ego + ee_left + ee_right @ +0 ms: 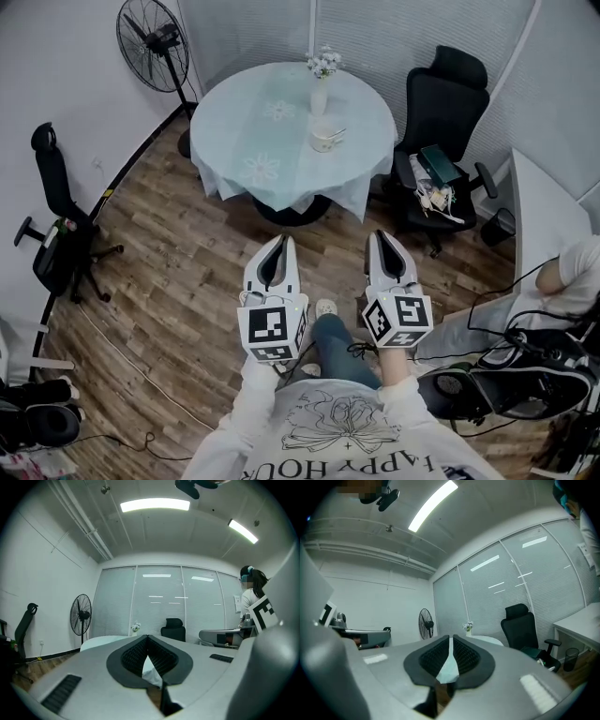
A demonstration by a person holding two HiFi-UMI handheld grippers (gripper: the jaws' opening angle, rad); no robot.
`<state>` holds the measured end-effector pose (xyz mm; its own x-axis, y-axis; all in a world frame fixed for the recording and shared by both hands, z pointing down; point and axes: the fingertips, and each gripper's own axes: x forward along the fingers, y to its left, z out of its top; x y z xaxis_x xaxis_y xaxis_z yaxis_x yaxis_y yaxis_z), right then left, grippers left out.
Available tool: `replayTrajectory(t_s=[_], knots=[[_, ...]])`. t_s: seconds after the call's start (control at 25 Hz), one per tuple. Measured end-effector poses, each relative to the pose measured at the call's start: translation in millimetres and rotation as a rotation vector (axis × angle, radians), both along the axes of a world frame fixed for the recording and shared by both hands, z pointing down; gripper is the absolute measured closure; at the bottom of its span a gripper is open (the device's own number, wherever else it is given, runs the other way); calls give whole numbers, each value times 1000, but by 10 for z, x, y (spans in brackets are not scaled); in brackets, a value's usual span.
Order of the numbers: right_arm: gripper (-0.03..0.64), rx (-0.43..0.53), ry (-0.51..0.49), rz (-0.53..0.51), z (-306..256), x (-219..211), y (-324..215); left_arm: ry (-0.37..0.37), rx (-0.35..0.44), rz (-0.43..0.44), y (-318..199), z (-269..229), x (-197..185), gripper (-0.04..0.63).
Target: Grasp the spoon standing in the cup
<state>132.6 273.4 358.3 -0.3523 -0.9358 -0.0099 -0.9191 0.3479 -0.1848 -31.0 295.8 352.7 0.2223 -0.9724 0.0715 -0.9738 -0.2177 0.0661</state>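
Note:
A white cup stands on the round table with the pale teal cloth, and a spoon leans out of it to the right. Behind it is a white vase of small flowers. Both grippers are held side by side over the wooden floor, well short of the table and pointing at it. My left gripper is shut with nothing in it. My right gripper shows a narrow slit between its tips and holds nothing. The cup does not show in either gripper view.
A black office chair with things on its seat stands right of the table, and a standing fan stands at its far left. Another black chair is by the left wall. A white desk, a seated person and floor cables lie at right.

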Motion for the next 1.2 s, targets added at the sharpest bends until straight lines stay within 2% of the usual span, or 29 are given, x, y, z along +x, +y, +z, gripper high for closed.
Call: replayTrajectory(t_s=[0.88, 1.2], knots=[[584, 5, -6, -100, -28, -77, -2448, -21, 24, -110, -2178, -84, -7, 589], [575, -14, -6, -148, 79, -40, -3075, -18, 10, -164, -2761, 4, 17, 589]])
